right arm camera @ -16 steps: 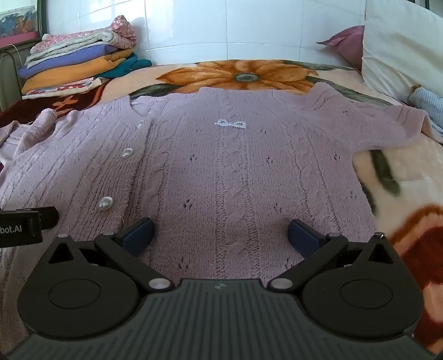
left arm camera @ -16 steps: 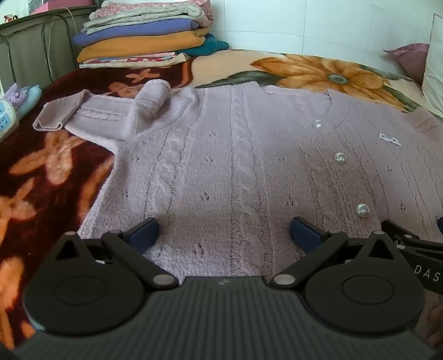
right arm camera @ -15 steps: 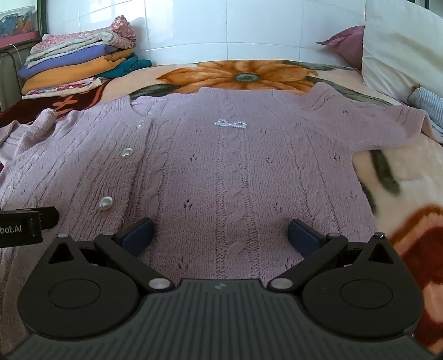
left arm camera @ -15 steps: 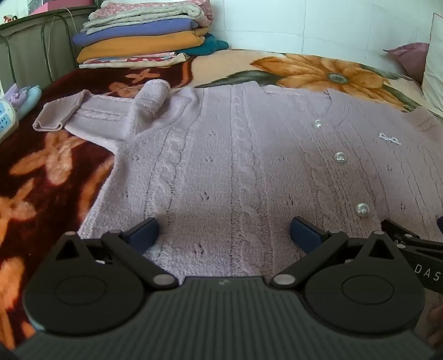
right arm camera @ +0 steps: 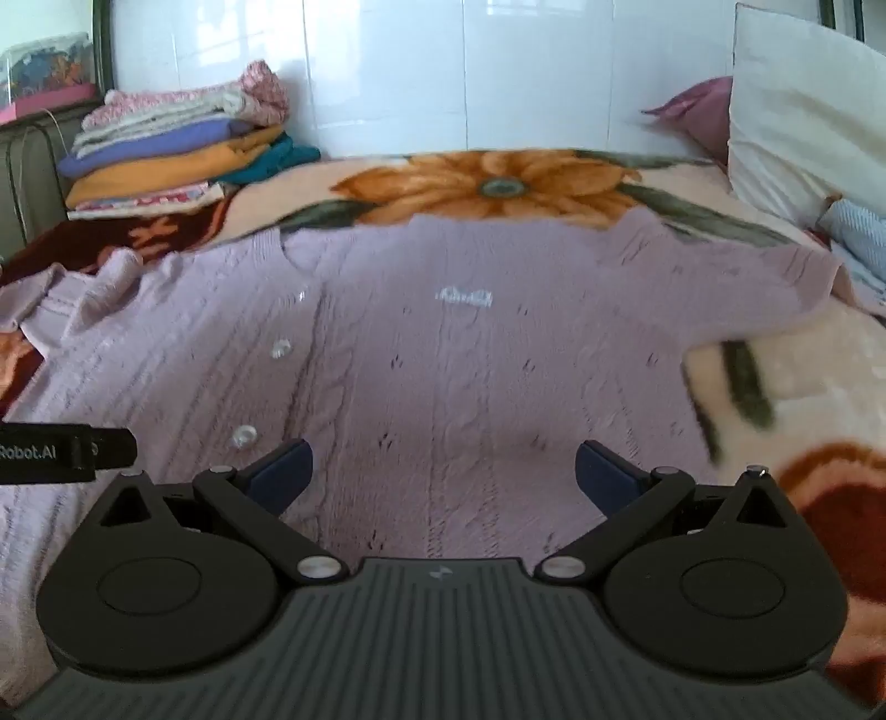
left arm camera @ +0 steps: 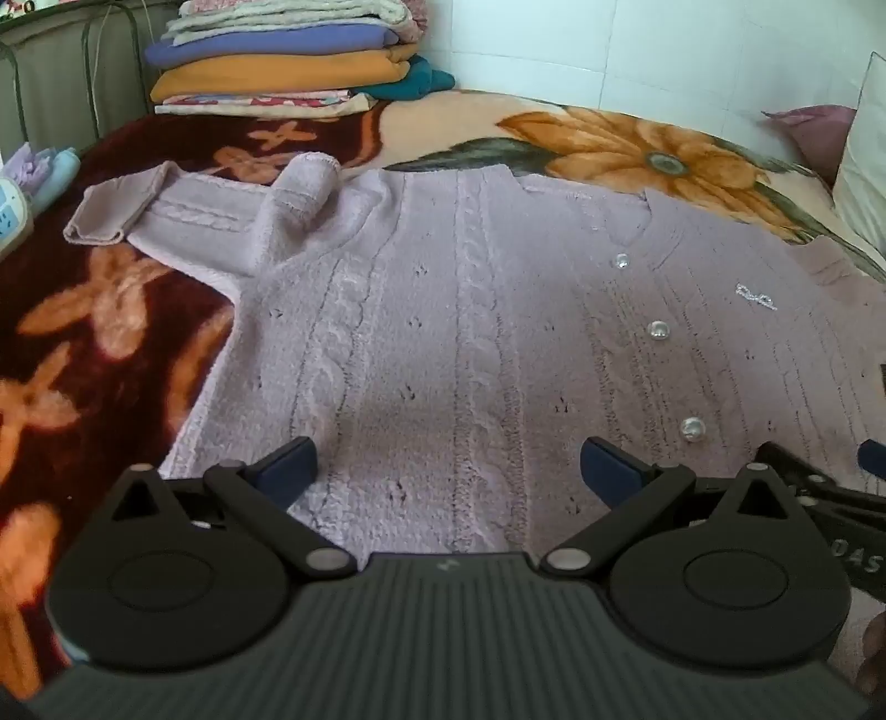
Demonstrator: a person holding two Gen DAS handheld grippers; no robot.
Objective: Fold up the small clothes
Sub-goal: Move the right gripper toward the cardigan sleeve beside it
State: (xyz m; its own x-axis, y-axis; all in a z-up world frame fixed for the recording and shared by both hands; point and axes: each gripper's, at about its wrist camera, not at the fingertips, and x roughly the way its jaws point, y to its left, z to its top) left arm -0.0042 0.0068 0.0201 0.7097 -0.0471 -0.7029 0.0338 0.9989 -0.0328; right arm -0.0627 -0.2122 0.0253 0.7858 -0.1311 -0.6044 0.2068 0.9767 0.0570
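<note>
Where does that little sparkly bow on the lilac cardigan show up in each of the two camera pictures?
Left wrist view: the sparkly bow sits far right, above and to the right of the middle pearl button.
Right wrist view: the bow sits near the picture's middle, in the upper half, a little blurred.
Shared landmark: the stack of folded clothes, upper left in both views.

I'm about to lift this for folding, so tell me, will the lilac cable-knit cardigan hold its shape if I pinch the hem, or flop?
The lilac cable-knit cardigan will probably flop: its left sleeve already lies crumpled. The fuzzy knit probably won't slip in a gripper. Its pearly buttons might snag.
</note>
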